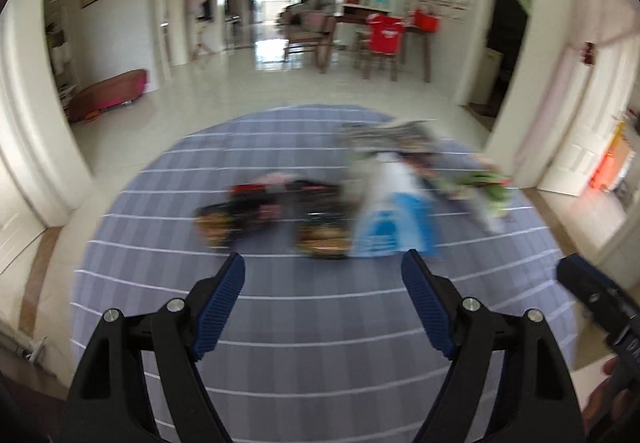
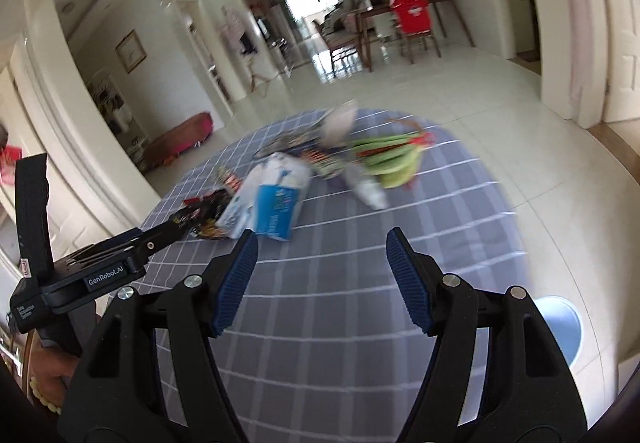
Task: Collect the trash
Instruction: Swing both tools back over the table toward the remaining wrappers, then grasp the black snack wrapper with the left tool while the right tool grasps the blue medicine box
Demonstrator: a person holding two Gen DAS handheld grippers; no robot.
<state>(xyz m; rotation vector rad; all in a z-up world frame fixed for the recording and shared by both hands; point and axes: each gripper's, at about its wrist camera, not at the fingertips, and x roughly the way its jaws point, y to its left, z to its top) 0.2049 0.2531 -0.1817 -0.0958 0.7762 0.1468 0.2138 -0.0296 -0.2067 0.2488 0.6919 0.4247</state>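
Both the left gripper (image 1: 323,271) and the right gripper (image 2: 322,251) hold their fingers wide apart and empty above bare checked desk (image 2: 320,323) cloth; wrappers (image 2: 276,199) lie near the far edge.

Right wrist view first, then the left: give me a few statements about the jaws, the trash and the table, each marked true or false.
1. Both grippers' jaws stand open with nothing between them. True: left gripper, right gripper.
2. The blue-and-white bag lies on a checked tablecloth. True.
3. The green wrapper is clamped in the right gripper. False: it lies on the cloth, far beyond the jaws.
4. The trash sits on the bare tiled floor. False: it is piled on the cloth-covered table.
5. A light blue bin shows beside the table's edge. True.
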